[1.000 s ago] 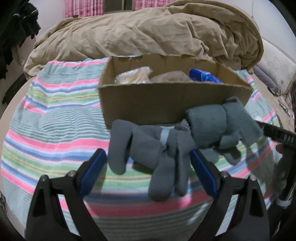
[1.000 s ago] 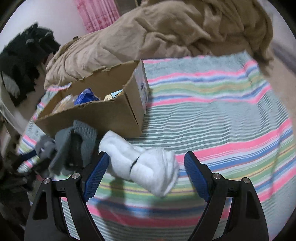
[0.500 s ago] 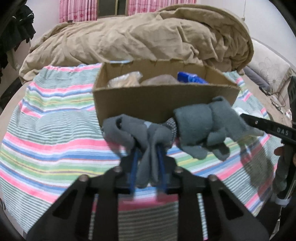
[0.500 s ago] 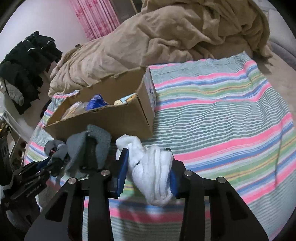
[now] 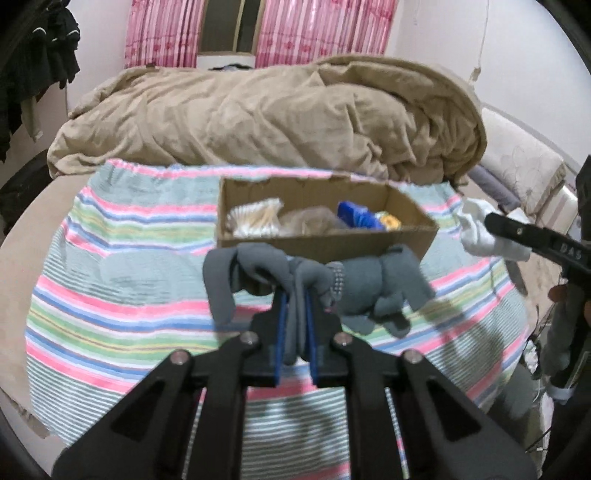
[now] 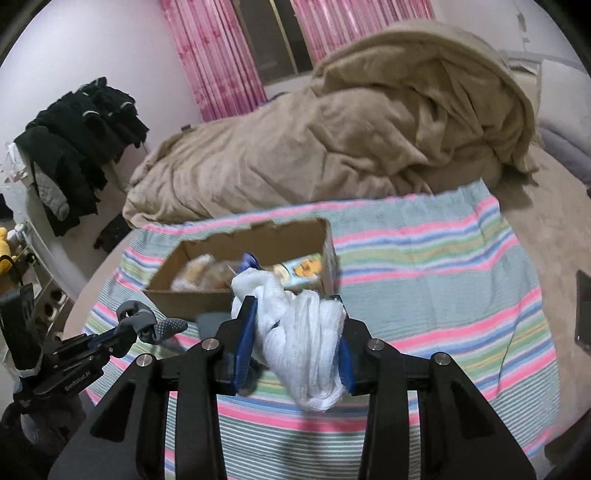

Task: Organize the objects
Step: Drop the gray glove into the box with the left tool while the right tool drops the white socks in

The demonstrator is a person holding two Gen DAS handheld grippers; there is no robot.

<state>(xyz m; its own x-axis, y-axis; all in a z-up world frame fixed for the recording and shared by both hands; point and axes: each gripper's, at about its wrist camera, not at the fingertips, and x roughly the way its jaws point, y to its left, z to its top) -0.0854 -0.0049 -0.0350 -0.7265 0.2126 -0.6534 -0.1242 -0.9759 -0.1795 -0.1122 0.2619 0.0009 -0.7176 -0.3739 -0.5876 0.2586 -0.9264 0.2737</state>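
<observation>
Your left gripper [image 5: 295, 295] is pinching the grey socks [image 5: 314, 284] between its blue pads, jaws pressed nearly together on a thin fold, while both ends are drooping free in the air just in front of the cardboard box [image 5: 325, 243]. Your right gripper [image 6: 295, 325] is clamping the white socks [image 6: 299, 332] in a fat bunch, jaws held partway apart by the bulk, and they are hanging near the box's front wall [image 6: 184, 295].

Judging from this, both bundles are heading for the box, which is already holding packets and a blue item. Since only a narrow fold of the grey socks is being gripped, the pair could be slipping out or separating if you swing quickly. A dangling toe could be catching the box's ragged rim and tipping the light carton. The white bundle is sagging below the pads, so it may be dragging on the front wall unless you are lifting clear first. With both grippers converging on one small opening, they could be bumping each other.

Beneath everything, a striped blanket [image 6: 424, 280] is covering the bed, a rumpled tan duvet [image 5: 277, 122] is heaped behind the box, and pink curtains [image 5: 314, 29] and dark hanging clothes [image 6: 77, 147] are lining the walls
</observation>
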